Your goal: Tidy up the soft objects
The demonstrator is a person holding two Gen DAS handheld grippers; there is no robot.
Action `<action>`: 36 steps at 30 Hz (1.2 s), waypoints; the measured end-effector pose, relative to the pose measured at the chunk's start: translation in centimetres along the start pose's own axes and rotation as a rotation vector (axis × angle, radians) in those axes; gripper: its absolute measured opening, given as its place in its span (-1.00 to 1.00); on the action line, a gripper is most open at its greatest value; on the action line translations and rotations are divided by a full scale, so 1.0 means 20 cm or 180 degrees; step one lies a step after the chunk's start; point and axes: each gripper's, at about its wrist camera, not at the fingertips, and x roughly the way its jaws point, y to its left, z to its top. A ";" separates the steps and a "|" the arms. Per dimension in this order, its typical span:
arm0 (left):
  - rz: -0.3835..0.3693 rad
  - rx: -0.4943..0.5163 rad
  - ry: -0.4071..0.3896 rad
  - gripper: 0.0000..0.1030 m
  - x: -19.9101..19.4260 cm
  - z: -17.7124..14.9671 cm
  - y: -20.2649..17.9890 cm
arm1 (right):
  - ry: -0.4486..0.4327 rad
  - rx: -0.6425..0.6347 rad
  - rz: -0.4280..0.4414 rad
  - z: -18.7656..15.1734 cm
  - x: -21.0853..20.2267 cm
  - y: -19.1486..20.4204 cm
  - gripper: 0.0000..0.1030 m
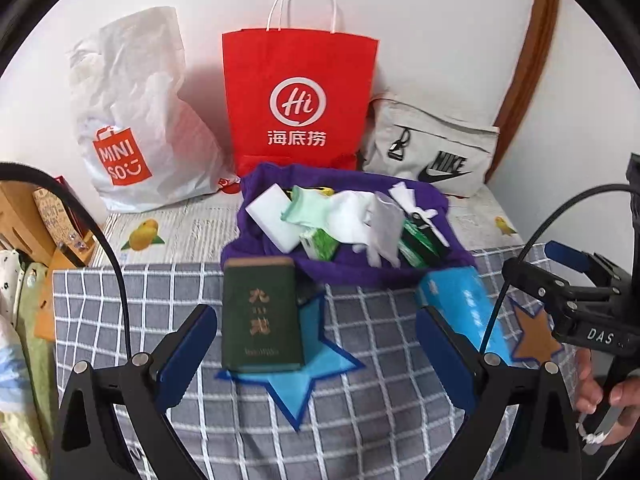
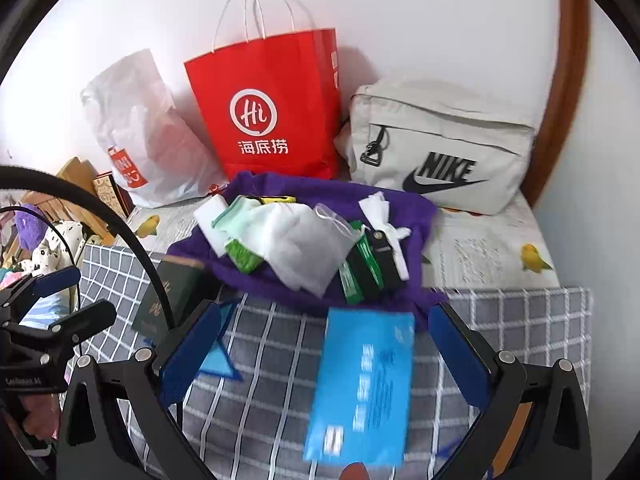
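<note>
Left claw (image 1: 316,344) is open and empty; the green pack (image 1: 262,316) lies between its fingers, long axis pointing away. Right claw (image 2: 324,356) is likewise open over the blue pack (image 2: 360,388), each hand nearest its own.

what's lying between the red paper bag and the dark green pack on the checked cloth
The purple cloth heaped with small soft items lies between the red paper bag and the dark green pack, clearest in the left wrist view.
</note>
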 end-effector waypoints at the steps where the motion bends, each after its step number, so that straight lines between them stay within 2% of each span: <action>1: -0.0003 -0.0012 -0.0022 0.95 -0.03 -0.03 -0.01 | -0.0029 0.0016 -0.0029 -0.03 -0.05 0.00 0.99; 10: 0.0088 -0.0098 -0.0264 0.95 -0.32 -0.27 -0.06 | -0.0265 0.0165 0.0021 -0.31 -0.43 0.02 0.99; 16: 0.0065 -0.0049 -0.0381 0.95 -0.47 -0.37 -0.13 | -0.0322 0.0225 -0.0013 -0.46 -0.57 0.02 0.99; 25: 0.0043 0.0024 -0.0390 0.95 -0.54 -0.42 -0.21 | -0.0478 0.0164 -0.0079 -0.54 -0.71 0.04 0.99; 36: -0.0005 0.0014 -0.0390 0.95 -0.57 -0.43 -0.24 | -0.0481 0.0134 -0.0110 -0.60 -0.76 0.04 0.99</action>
